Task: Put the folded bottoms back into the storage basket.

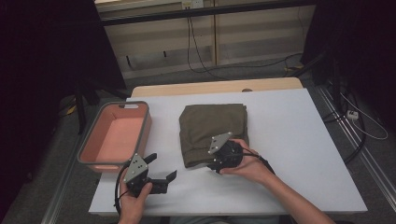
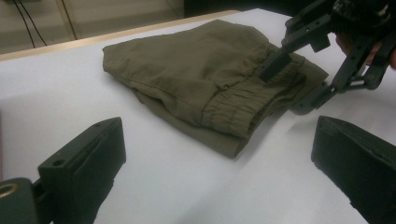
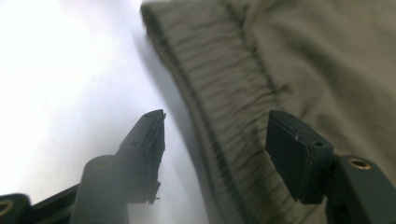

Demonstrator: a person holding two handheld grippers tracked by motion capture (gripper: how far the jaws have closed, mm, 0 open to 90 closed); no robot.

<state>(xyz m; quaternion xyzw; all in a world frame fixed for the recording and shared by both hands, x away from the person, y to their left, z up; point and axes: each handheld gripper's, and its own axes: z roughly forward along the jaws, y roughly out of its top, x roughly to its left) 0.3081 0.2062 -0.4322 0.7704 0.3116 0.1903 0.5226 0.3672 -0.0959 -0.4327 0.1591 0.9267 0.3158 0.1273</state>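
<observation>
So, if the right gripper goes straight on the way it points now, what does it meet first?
Most likely the gathered elastic waistband edge of the folded olive-green cloth garment. The right gripper has its jaws astride that edge, one over the white table, not yet pressing.

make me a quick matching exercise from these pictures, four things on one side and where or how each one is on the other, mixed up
Things
1. folded olive trousers
2. pink bin
3. left claw
4. right claw

Places or states
A. at the table's left edge, nothing in it
B. open, over bare white tabletop near the front edge
C. in the middle of the table
D. jaws astride the elastic waistband, one above and one at its edge

Pairs: 1-C, 2-A, 3-B, 4-D
</observation>
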